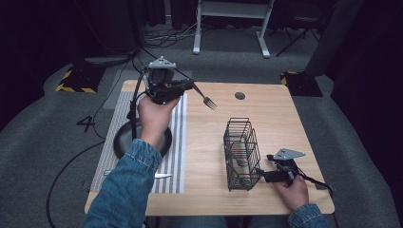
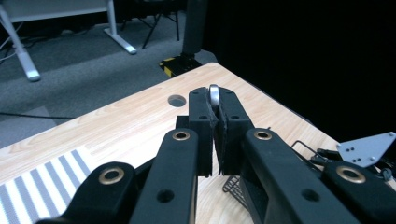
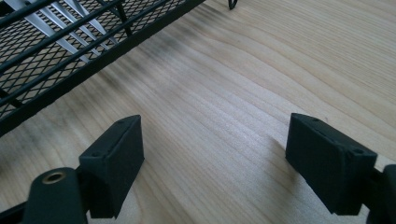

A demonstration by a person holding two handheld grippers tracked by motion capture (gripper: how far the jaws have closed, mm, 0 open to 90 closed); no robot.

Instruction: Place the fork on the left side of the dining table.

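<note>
Fork (image 1: pixel 207 101) pinched in raised left hand-held gripper (image 1: pixel 190 85); right hand-held gripper (image 1: pixel 260 175) rests spread.

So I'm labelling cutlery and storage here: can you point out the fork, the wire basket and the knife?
fork (image 1: pixel 209 102), high view, on its tines.
wire basket (image 1: pixel 237 122), high view, on its far top rim.
knife (image 1: pixel 163 175), high view, on its blade tip.

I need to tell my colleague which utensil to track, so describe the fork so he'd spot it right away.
Start at the wooden table, then find the striped mat on its left side. Above the mat's far end, the left claw holds a silver fork aloft, tines pointing toward the black wire basket.
</note>
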